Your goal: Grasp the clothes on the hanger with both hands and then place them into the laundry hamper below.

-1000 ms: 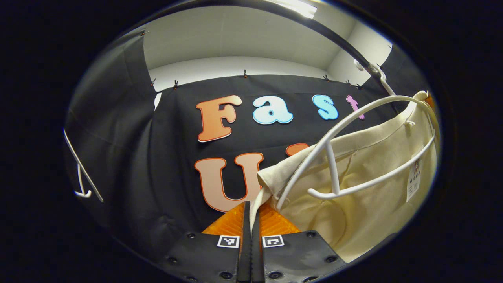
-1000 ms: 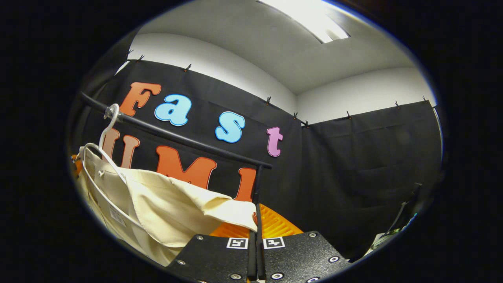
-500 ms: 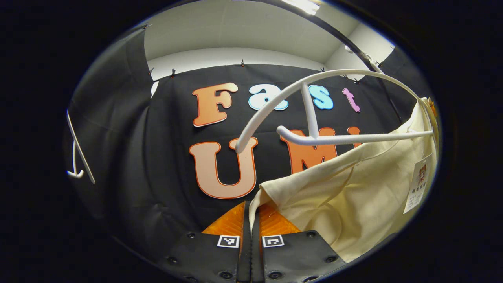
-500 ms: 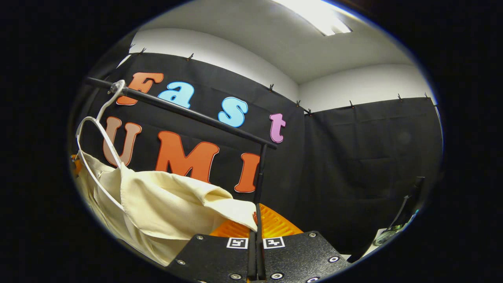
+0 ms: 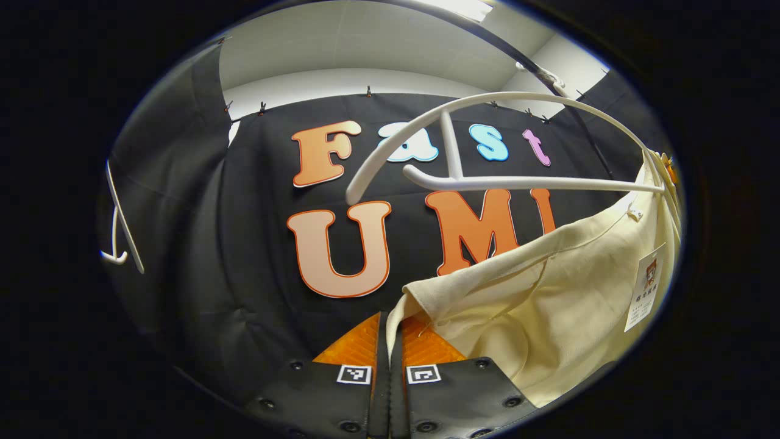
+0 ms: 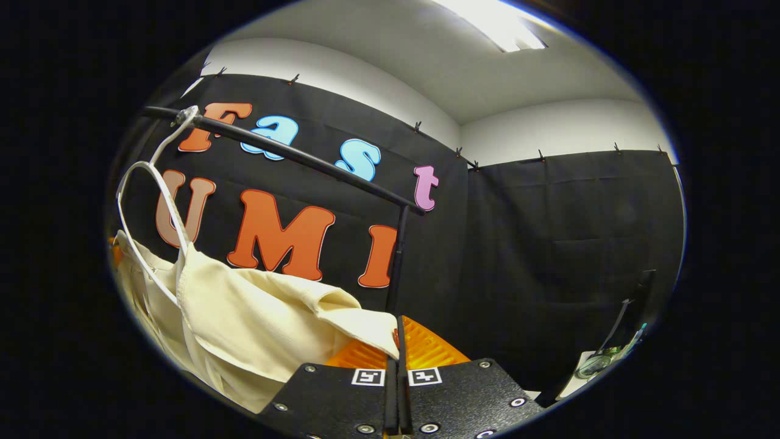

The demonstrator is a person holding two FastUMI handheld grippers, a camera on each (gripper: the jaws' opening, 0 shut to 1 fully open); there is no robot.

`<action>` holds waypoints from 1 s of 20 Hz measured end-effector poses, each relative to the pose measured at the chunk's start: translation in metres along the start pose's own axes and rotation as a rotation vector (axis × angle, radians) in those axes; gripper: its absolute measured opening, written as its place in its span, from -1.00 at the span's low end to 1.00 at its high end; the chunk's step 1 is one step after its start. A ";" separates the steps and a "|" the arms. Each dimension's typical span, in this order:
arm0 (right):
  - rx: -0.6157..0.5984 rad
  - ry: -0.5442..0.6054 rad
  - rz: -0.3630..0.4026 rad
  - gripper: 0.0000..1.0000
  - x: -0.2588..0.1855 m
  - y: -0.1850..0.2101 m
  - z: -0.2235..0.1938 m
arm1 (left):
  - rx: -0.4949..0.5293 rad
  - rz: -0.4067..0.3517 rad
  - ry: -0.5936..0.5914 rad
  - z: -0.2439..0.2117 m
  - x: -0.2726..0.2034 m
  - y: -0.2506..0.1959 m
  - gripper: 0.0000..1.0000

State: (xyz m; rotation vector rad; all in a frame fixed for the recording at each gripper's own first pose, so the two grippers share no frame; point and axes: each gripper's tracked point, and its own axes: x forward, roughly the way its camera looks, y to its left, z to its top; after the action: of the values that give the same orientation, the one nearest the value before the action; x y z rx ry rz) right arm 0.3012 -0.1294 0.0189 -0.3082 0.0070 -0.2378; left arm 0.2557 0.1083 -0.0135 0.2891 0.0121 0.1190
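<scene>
While pinched by both grippers, cream garment (image 5: 567, 292) hangs slack between them and below the white hanger (image 5: 487, 140); left gripper (image 5: 390, 332) clenched on one corner of the cloth, the edge folded down between its closed fingers; right gripper (image 6: 397, 341) clamped likewise on the opposite corner — fabric nipped right at the tips. Seen from the left gripper view, hanger arms bare and arching above the cloth, only the far end near the collar touching it; paper tag (image 5: 645, 286) dangling at the garment's inner side. Seen from the right gripper view, hanger hooked over the black rail (image 6: 292, 155), the garment draped from the hanger's lower loop down to the fingers; rail carried on a dark upright post (image 6: 397, 256) — just beyond the gripper.
</scene>
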 end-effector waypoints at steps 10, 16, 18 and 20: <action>0.011 0.068 -0.015 -1.00 -0.049 -0.005 -0.054 | 0.022 -0.043 0.065 -0.018 -0.019 -0.008 -0.86; 0.035 0.151 -0.031 -1.00 -0.069 -0.011 -0.100 | -0.002 -0.074 0.121 -0.032 -0.037 -0.019 -0.86; 0.057 0.174 -0.022 -1.00 -0.075 -0.007 -0.108 | -0.010 -0.079 0.129 -0.033 -0.039 -0.020 -0.86; 0.094 0.196 0.005 -1.00 -0.086 0.006 -0.117 | -0.024 -0.097 0.148 -0.036 -0.044 -0.027 -0.86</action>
State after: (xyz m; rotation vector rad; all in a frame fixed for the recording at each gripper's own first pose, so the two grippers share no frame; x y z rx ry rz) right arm 0.2143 -0.1389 -0.0968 -0.1907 0.1899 -0.2621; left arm 0.2139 0.0877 -0.0562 0.2548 0.1716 0.0443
